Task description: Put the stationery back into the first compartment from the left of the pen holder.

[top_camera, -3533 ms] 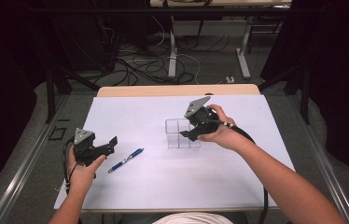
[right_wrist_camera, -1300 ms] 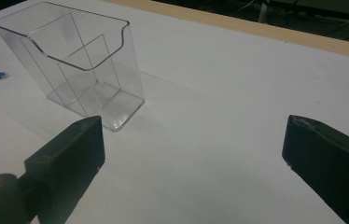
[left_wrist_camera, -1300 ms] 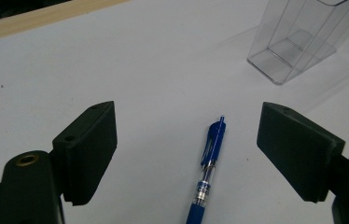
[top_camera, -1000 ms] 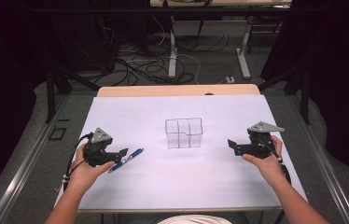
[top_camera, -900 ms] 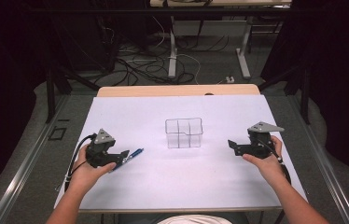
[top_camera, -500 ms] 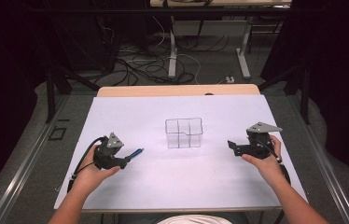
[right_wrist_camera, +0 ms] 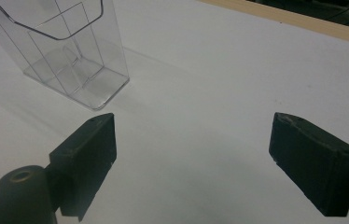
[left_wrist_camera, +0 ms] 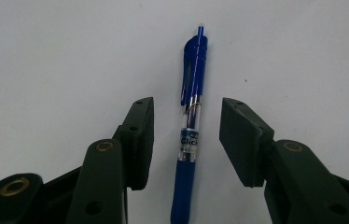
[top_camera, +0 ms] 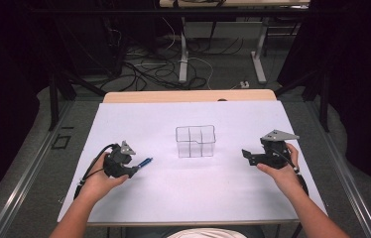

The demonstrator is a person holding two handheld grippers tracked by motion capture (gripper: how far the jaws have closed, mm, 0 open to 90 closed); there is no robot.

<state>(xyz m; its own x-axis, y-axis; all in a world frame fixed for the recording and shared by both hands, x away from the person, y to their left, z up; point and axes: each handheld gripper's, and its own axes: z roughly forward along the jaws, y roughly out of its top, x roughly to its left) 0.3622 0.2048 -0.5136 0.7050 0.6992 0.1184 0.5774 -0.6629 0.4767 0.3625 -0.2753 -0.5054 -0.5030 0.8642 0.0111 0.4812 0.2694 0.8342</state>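
Blue click pen (left_wrist_camera: 192,126) with clear midsection lies flat between the closing, still spread left tool (left_wrist_camera: 186,140) jaws

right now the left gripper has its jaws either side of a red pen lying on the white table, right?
Not quite: the pen is blue, not red, as the left gripper view shows. The rest holds: the left gripper has a jaw on either side of it, and it lies on the white table.
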